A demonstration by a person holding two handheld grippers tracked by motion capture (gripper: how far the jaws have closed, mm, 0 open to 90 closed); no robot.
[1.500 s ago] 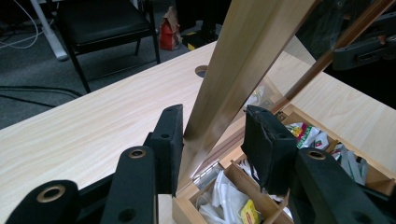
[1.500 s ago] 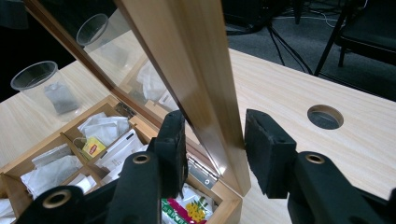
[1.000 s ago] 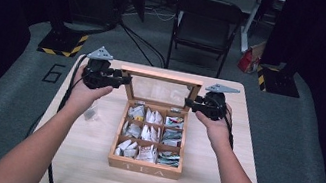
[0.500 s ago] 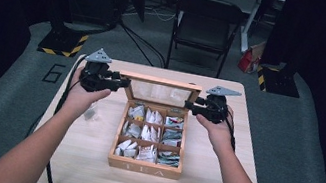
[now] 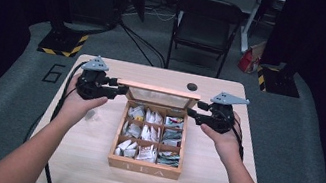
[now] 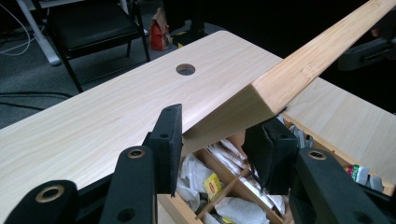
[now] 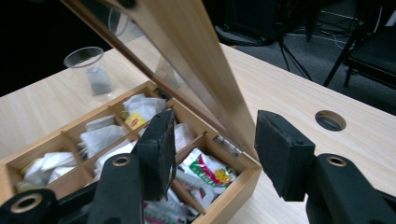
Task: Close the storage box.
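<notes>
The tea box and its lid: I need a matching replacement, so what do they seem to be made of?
The tea box looks like light, fine-grained wood, possibly bamboo, in a matt natural finish; straight grain lines show on its walls. Its lid has the same wooden frame around a clear pane, glass or plastic, since the table shows through it. A small silvery hinge, probably metal, joins them.
</notes>
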